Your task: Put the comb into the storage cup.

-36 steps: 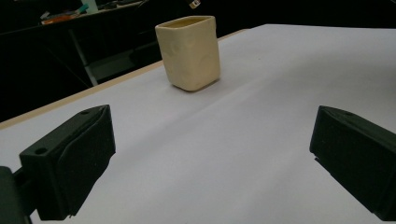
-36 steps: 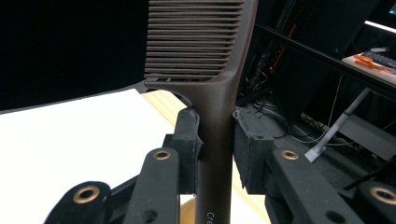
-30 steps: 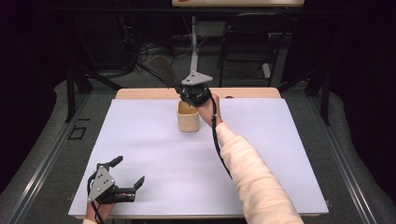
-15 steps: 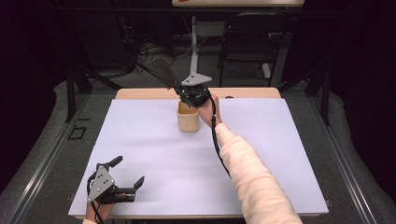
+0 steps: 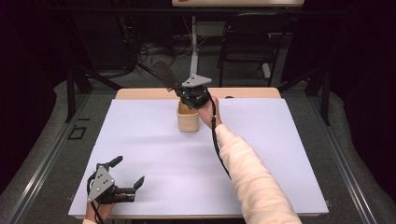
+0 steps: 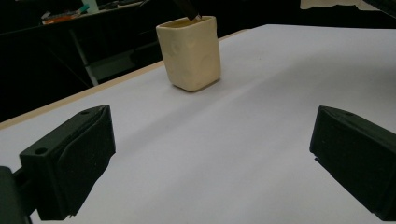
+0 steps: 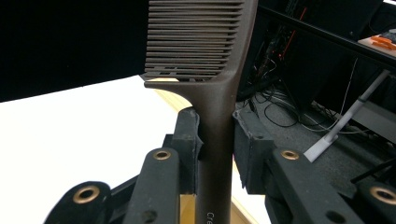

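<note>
Over the last second nothing shifted: the right gripper [image 5: 192, 93] stayed clamped on the comb [image 7: 212, 84], its handle inside the cup [image 5: 188, 116] at the worktop's [image 5: 280, 140] 12 o'clock; the left gripper [image 5: 122, 179] rested agape at 7 o'clock.

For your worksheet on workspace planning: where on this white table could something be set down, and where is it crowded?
Bare: the white sheet left of the cream cup, its middle between the cup and the left gripper, and right of the sleeve. Crowded: around the cup, where the right gripper clamps a brown comb.
</note>
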`<state>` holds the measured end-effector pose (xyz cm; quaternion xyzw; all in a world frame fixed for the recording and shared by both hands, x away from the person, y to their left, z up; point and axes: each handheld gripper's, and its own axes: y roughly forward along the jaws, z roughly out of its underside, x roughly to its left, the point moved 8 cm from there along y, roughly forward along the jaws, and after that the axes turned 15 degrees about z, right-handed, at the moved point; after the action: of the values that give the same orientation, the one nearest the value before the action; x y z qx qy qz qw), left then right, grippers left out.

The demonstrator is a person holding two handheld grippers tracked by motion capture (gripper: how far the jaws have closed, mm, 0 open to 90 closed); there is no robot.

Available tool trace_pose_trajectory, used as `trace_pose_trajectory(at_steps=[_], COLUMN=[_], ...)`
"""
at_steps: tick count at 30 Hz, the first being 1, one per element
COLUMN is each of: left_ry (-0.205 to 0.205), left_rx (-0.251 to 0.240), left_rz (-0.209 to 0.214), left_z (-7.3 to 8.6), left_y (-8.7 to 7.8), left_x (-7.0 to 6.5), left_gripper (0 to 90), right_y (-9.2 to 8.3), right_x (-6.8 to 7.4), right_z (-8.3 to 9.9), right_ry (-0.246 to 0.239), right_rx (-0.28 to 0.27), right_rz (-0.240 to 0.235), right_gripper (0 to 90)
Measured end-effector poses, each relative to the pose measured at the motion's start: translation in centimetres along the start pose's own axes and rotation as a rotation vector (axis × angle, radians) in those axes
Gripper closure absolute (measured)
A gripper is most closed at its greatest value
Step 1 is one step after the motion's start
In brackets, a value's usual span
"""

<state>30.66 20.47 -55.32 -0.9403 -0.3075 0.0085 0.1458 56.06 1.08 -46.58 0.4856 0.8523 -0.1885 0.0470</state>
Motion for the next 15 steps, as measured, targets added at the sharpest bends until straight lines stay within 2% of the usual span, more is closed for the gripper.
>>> trace_pose_trajectory(at_steps=[15], left_ry=[0.0], left_rx=[0.0], left_rz=[-0.001], left_z=[0.0], left_y=[-0.02], left_x=[0.01], left_gripper=[0.4], right_y=[0.31], right_x=[0.21], right_z=[0.69], right_ry=[0.007], right_rx=[0.012], right_rz=[-0.01], right_gripper=[72.1])
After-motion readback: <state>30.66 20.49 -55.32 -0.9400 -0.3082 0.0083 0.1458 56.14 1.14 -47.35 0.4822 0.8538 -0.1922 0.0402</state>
